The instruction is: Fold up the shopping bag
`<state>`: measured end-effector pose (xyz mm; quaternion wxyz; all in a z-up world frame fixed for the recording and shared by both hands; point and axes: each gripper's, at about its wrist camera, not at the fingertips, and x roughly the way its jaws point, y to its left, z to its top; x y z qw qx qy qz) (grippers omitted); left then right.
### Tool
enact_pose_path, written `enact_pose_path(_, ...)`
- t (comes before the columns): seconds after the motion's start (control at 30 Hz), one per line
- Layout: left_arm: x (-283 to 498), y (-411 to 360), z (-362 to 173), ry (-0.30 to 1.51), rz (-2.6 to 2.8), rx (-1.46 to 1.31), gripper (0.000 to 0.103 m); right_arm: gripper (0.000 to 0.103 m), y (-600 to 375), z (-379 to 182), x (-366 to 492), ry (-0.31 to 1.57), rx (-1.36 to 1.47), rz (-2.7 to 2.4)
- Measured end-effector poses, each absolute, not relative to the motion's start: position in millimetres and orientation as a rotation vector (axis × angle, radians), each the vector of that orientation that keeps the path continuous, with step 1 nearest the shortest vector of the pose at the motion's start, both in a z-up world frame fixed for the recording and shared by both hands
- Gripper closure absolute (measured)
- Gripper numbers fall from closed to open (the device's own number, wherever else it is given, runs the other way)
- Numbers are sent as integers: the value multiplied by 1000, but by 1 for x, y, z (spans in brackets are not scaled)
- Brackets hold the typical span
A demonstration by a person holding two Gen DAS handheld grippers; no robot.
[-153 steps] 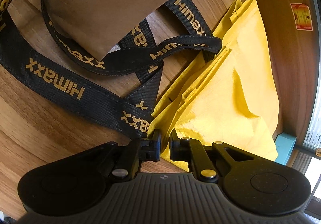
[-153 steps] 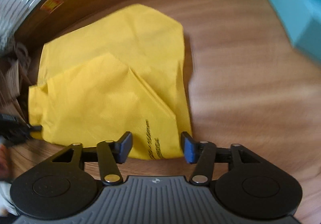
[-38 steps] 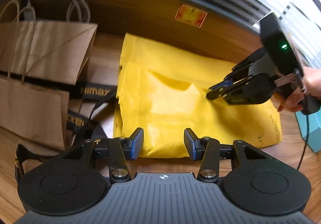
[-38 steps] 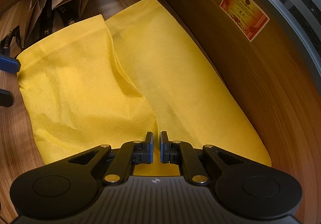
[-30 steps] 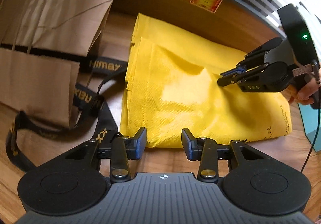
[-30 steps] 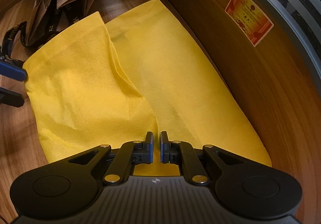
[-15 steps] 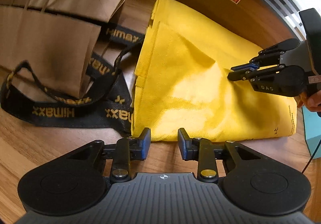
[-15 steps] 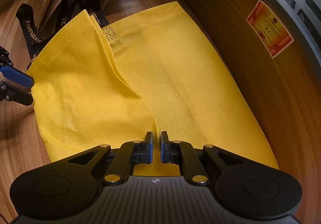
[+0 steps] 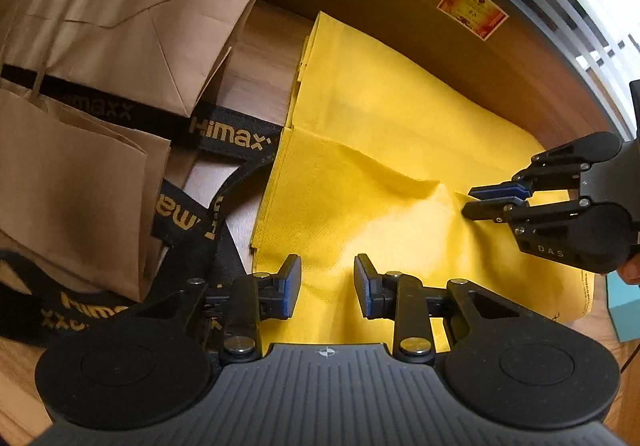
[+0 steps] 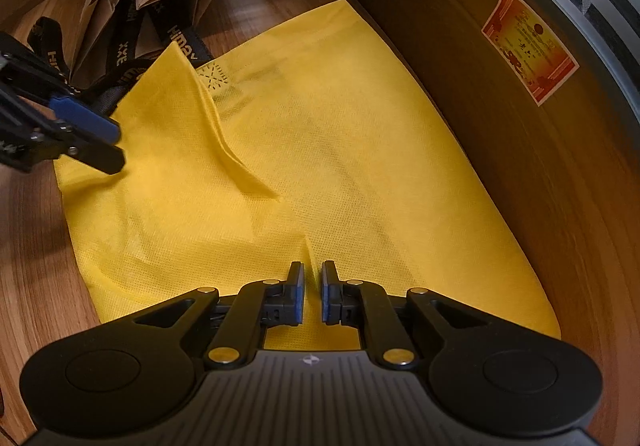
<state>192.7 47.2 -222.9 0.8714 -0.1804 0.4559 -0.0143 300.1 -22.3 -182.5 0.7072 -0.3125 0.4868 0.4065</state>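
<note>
The yellow shopping bag [image 9: 384,150] lies flat on the wooden table [image 10: 36,246], half folded, with one raised flap [image 10: 224,150] running from its far corner toward the right gripper [image 10: 311,296]. That gripper's jaws are opening, a narrow gap showing between the blue pads, with a ridge of fabric at their tips; whether the pads still pinch it cannot be told. The left gripper [image 9: 327,286] hovers over the bag's near edge, jaws apart and empty, nothing between them but cloth below. Risk: if the right pads release before the left gripper secures the edge, the light non-woven flap likely springs back and the crease is lost. The black printed straps [image 9: 228,138] and brown paper bags [image 9: 120,46], just left of the left gripper, could snag its outer finger.
</note>
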Motion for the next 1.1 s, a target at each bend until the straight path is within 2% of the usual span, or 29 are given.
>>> enact_pose_path(0.07, 192, 48, -223, 958, -36, -364, 76, 90, -21, -184, 300, 1075, -693, 896)
enact_pose_path(0.13, 191, 53, -225, 968, -29, -360, 92, 88, -20, -184, 298, 1059, -700, 883)
enact_pose_path(0.2, 192, 61, -227, 982, -15, -393, 101, 84, -20, -182, 297, 1049, -697, 868)
enact_pose_path(0.33, 197, 78, -233, 1017, -16, -519, 101, 80, -28, -162, 288, 1008, -643, 839)
enact_pose_path(0.47, 199, 70, -230, 1029, -7, -455, 101, 79, -26, -142, 270, 975, -567, 773)
enact_pose_path(0.6, 202, 65, -229, 1041, 0, -421, 101, 70, -23, -129, 247, 955, -510, 723)
enact_pose_path(0.9, 202, 66, -230, 1037, -10, -402, 101, 71, -20, -100, 212, 844, -445, 556)
enact_pose_path(0.93, 201, 68, -231, 1034, -12, -405, 101, 72, -20, -97, 209, 850, -431, 572)
enact_pose_path(1.0, 202, 69, -231, 1031, -14, -410, 100, 85, -18, -95, 203, 881, -401, 614)
enact_pose_path(1.1, 201, 70, -231, 1027, -21, -413, 100, 92, -14, -103, 198, 963, -326, 651)
